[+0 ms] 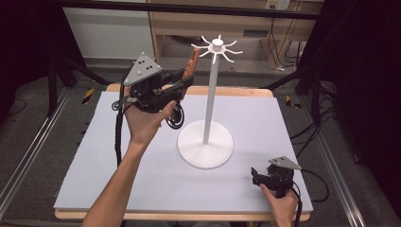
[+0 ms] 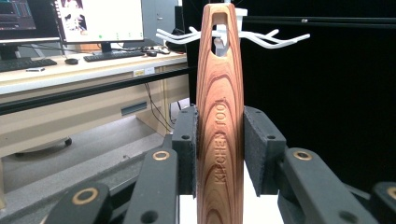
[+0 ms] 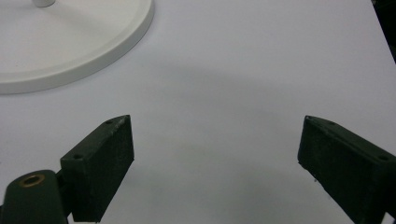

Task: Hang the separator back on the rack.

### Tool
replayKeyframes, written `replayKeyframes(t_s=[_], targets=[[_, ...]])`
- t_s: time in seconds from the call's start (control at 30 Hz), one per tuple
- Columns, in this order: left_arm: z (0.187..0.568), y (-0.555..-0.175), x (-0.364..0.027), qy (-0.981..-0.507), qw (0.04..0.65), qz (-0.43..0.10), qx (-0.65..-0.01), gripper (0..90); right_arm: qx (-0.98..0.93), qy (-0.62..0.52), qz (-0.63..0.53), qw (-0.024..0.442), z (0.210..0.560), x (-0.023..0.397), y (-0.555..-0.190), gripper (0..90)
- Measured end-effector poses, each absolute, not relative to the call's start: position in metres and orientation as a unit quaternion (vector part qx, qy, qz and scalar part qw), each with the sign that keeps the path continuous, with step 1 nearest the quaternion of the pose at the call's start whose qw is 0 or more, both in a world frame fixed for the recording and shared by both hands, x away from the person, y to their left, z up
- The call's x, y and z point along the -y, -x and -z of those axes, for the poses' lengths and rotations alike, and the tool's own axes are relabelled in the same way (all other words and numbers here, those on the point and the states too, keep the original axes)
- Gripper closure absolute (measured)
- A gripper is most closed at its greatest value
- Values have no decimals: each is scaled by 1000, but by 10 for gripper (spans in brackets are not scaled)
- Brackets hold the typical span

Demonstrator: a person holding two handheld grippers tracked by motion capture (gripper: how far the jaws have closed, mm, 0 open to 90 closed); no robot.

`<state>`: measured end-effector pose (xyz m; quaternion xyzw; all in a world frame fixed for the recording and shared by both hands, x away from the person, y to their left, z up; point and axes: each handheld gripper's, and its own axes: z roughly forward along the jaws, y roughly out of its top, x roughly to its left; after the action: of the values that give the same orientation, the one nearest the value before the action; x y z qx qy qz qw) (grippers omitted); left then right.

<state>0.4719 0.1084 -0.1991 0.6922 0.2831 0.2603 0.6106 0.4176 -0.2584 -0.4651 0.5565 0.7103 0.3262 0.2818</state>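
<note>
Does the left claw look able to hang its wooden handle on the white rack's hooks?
Probably yes: the left claw holds the wooden handle level with the white hooks, with nothing between.

Background: wooden desk (image 2: 70,70) with keyboard (image 2: 114,55), mouse (image 2: 71,61), two monitors (image 2: 100,21) | Room edges: black curtains (image 1: 364,71) | Floor: trailing cables (image 1: 312,132)

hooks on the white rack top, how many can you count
8 thin white curved hooks radiate all round the hub of the tall white metal stand, spaced roughly evenly; the wooden utensil handle sits beside the left ones, so one more may be hidden.
</note>
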Motion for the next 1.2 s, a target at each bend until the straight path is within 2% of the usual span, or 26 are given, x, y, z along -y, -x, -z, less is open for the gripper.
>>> replayKeyframes(t_s=[1.2], targets=[[214, -486, -94, -699, 605, -253, -285, 672, -712, -555, -326, 280, 466, 258, -418, 110]])
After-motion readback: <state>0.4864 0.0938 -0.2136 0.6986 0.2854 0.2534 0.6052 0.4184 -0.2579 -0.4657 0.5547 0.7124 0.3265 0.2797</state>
